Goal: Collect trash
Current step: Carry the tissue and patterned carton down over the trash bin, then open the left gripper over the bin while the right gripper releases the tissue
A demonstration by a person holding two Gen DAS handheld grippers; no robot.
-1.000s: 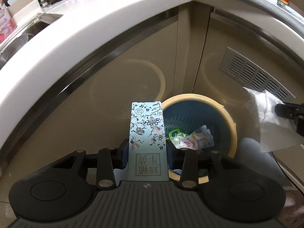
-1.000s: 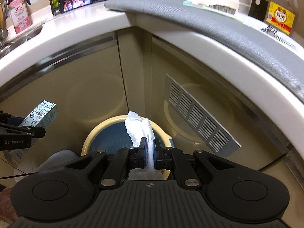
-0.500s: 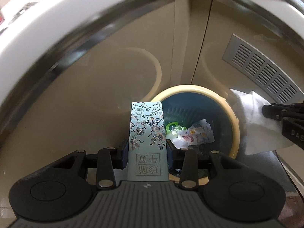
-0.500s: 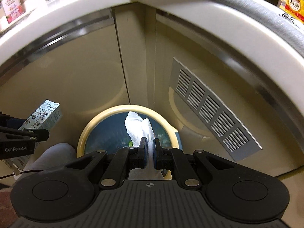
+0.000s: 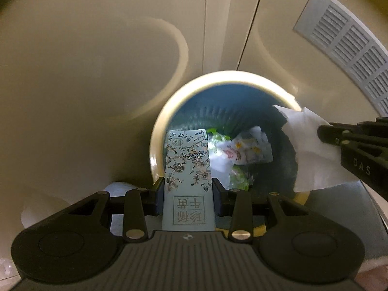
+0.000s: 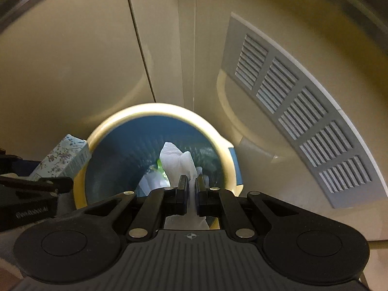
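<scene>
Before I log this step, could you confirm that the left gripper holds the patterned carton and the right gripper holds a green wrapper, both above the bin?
Not quite: the right gripper is shut on a white tissue, not a green wrapper, as the right wrist view shows. The left gripper does hold the patterned carton, and both are above the bin.

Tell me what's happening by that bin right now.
A person is throwing out trash with two handheld tongs. The left tongs grip a flowered box, and the right tongs are shut on a white tissue. Both items hang over the open bin, which already holds some wrappers. Nothing has been released yet.
</scene>
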